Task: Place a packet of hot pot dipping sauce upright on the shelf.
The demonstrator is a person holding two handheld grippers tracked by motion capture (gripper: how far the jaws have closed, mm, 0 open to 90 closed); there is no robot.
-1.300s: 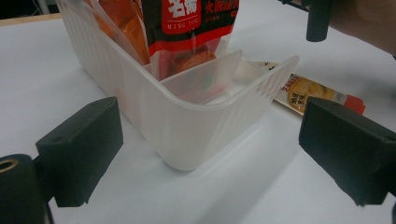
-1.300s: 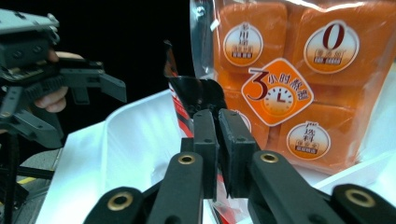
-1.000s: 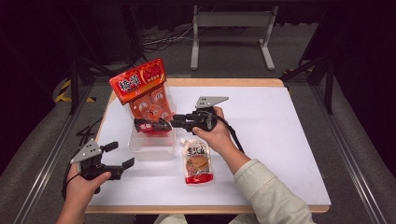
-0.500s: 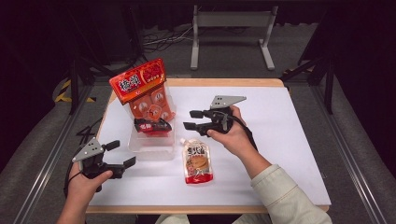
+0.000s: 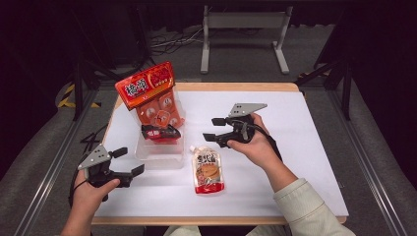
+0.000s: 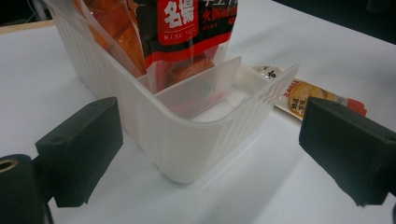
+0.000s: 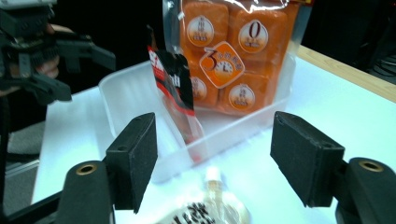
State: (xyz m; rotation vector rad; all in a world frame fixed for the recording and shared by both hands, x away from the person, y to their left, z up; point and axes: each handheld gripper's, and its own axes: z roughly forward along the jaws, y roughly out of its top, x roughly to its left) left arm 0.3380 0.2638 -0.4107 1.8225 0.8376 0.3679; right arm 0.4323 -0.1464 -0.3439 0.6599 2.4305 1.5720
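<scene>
A clear plastic bin [image 5: 160, 156] [image 6: 187, 140] [image 7: 243, 122] stands left of centre on the white table [image 5: 305, 162]. Leaning upright in it are a large orange snack bag [image 5: 150, 101] [image 7: 233, 56] and a smaller red-and-black packet [image 5: 160, 132] [image 6: 191, 28] [image 7: 175, 88]. A spouted sauce pouch [image 5: 207, 169] [image 7: 210, 212] [image 6: 299, 95] lies flat just right of the bin. My right gripper [image 5: 213, 129] [image 7: 215, 163] hovers open above the pouch's spout, facing the bin. My left gripper [image 5: 129, 161] [image 6: 210, 154] is open near the bin's front left corner, nothing between its jaws.
The right half of the table is bare white surface. A wooden edge [image 5: 236, 87] runs along the far side. A metal stand [image 5: 243, 29] and cables sit on the floor beyond the table, and dark frame rails flank both sides.
My right gripper has let go of the red-and-black packet in the bin and drawn back to the right, now open. The left gripper has hardly moved.
</scene>
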